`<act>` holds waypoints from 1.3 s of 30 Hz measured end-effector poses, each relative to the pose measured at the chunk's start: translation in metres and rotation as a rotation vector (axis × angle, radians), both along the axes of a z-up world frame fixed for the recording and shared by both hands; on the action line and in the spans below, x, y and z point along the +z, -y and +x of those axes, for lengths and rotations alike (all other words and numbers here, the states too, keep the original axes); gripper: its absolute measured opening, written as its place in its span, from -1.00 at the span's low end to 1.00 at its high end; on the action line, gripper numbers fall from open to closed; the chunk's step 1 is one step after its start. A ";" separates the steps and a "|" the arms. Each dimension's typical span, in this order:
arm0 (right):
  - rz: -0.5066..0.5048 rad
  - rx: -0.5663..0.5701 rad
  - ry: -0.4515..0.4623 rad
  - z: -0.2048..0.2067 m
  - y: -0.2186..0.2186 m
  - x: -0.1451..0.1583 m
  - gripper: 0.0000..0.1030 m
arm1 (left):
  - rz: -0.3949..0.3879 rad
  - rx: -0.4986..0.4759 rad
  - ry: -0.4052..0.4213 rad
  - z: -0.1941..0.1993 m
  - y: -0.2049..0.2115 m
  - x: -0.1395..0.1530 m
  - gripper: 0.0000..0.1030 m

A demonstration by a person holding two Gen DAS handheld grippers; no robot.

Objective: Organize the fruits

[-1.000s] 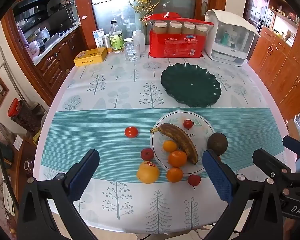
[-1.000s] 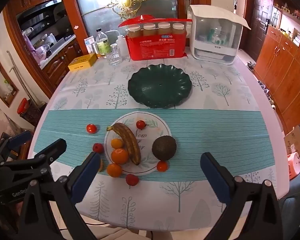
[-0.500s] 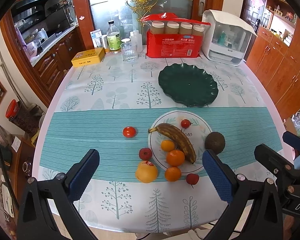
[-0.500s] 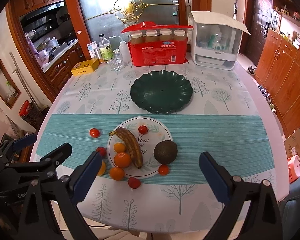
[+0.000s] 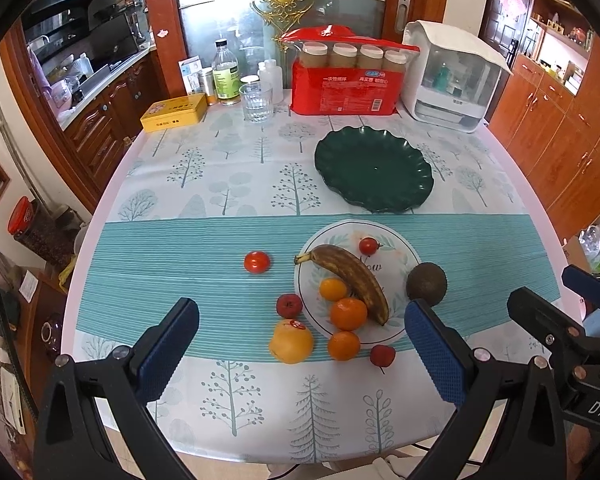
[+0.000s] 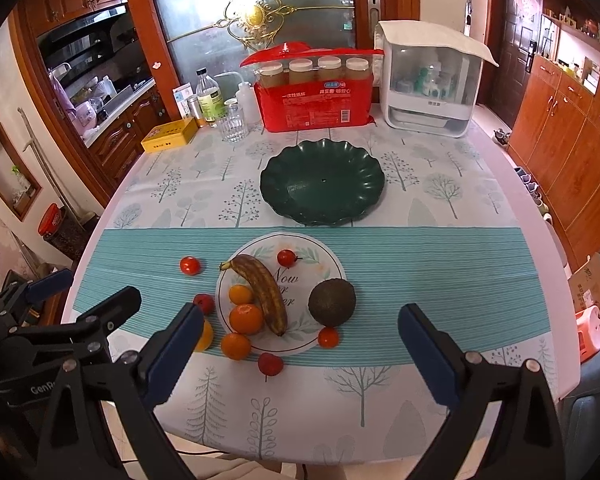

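Note:
A white printed plate (image 5: 404, 256) (image 6: 320, 256) holds a brown banana (image 5: 350, 276) (image 6: 262, 292), two small oranges and a cherry tomato. Around it on the cloth lie an avocado (image 5: 426, 283) (image 6: 332, 302), a yellow-orange fruit (image 5: 291, 341), another orange (image 5: 343, 345), tomatoes (image 5: 256, 262) and small red fruits. An empty dark green plate (image 5: 374, 170) (image 6: 322, 182) sits behind. My left gripper (image 5: 300, 354) and right gripper (image 6: 300, 354) are both open and empty, held above the table's near edge.
At the back stand a red pack of cups (image 5: 348, 80), a white dispenser box (image 5: 452, 76), a glass (image 5: 256, 102), bottles (image 5: 225, 74) and a yellow tin (image 5: 175, 112). Wooden cabinets line both sides of the room.
Both grippers have drawn back and risen slightly, so the table sits a little farther off. Nothing on the table has moved. Both jaws stay open.

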State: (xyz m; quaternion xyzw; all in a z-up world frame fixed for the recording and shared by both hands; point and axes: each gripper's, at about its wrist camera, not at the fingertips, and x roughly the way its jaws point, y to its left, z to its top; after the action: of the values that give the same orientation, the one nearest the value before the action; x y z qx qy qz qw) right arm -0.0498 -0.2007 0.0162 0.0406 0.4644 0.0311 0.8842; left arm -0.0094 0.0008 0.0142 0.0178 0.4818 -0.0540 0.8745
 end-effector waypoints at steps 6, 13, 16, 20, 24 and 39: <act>-0.001 -0.001 -0.004 -0.001 0.000 0.000 0.91 | 0.001 -0.018 -0.003 -0.001 0.001 -0.002 0.99; 0.019 -0.011 -0.024 -0.001 0.001 -0.005 0.91 | -0.007 -0.018 -0.018 0.002 -0.003 -0.005 0.99; 0.017 -0.002 -0.021 -0.001 -0.002 -0.006 0.90 | -0.010 -0.021 -0.017 0.002 -0.003 -0.006 0.99; 0.011 0.007 -0.024 0.002 -0.006 -0.006 0.85 | -0.018 -0.032 -0.016 0.004 -0.003 -0.006 0.99; 0.011 0.010 -0.030 0.005 -0.008 -0.007 0.81 | -0.020 -0.032 -0.018 0.005 -0.003 -0.006 0.99; 0.015 0.001 -0.048 0.008 -0.015 -0.014 0.77 | 0.018 -0.054 -0.026 0.017 -0.006 -0.012 0.99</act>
State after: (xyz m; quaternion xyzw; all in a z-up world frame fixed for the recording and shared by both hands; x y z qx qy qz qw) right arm -0.0419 -0.1860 0.0024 0.0477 0.4853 0.0342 0.8724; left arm 0.0076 0.0072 0.0026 0.0378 0.4931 -0.0733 0.8660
